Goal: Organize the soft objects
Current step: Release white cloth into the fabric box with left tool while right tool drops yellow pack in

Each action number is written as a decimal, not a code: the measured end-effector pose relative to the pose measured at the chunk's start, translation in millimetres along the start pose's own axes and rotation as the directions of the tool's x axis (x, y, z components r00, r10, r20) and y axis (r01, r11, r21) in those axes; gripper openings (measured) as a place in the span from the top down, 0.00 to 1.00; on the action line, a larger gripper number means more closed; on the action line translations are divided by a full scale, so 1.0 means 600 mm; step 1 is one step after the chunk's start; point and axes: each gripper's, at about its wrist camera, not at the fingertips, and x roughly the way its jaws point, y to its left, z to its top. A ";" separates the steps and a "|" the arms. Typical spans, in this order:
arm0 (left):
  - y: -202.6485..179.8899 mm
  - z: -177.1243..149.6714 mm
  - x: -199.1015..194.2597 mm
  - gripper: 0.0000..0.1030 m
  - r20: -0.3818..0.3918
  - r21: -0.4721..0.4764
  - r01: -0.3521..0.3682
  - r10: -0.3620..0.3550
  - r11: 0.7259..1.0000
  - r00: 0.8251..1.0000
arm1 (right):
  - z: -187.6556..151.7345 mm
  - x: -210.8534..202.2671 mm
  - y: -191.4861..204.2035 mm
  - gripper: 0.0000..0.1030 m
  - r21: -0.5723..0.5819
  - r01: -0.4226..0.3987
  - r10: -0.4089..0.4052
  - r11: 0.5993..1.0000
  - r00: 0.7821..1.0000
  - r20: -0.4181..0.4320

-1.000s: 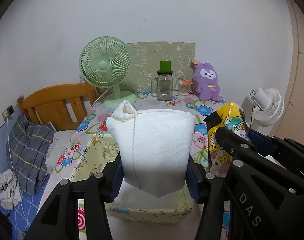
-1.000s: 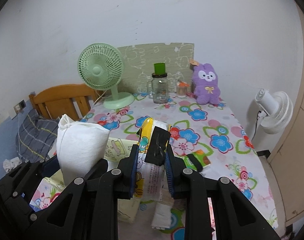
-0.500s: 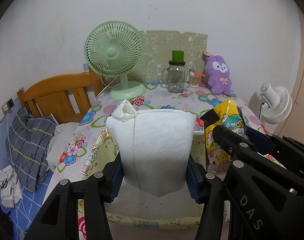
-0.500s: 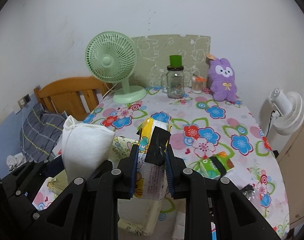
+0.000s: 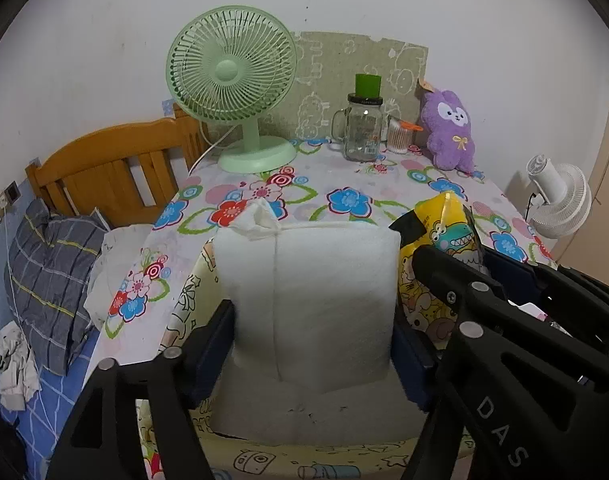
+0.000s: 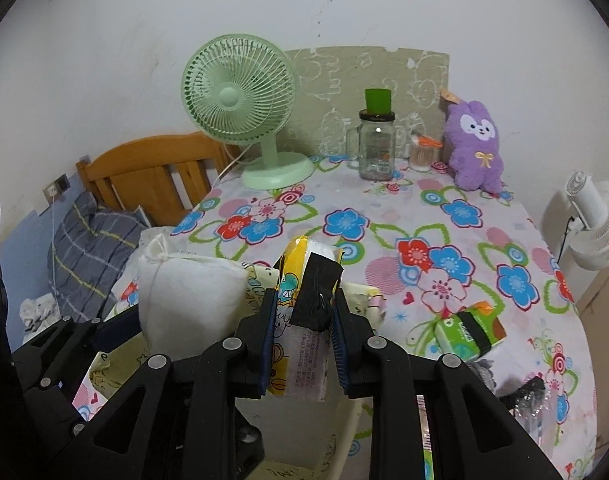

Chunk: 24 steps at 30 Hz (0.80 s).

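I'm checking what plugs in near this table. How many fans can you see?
2. A green desk fan stands at the table's far left corner, by the wall. A white fan stands off the table's right edge. Others may be hidden out of frame.

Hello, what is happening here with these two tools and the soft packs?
A person holds one pair of tongs in each hand over a flowered table. The right tongs are shut on a yellow cartoon pack. The left tongs have just been opening; a white soft bag stands between the pads, which seem no longer to press it. Both packs are above a pale cartoon-print box at the table's near edge, apparently to be put in.
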 end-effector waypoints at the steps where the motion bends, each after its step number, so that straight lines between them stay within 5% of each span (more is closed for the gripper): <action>1: 0.002 0.000 0.003 0.21 -0.004 -0.002 -0.003 0.003 1.000 1.000 | 0.000 0.005 0.002 0.71 -0.004 -0.004 0.004 1.000 1.000 -0.009; 5: 0.004 -0.002 0.007 0.18 -0.016 -0.006 0.001 -0.001 1.000 1.000 | 0.000 0.018 0.004 0.44 -0.004 -0.006 0.006 1.000 0.999 -0.040; 8: 0.006 0.000 0.009 0.15 -0.017 -0.008 0.004 -0.004 1.000 1.000 | 0.000 0.018 0.004 0.35 0.002 -0.003 0.003 1.000 0.999 -0.040; 24: -0.021 0.006 -0.037 0.00 0.049 0.004 0.020 -0.020 1.000 0.999 | 0.004 -0.035 -0.010 0.16 -0.009 0.044 -0.044 0.999 0.999 0.021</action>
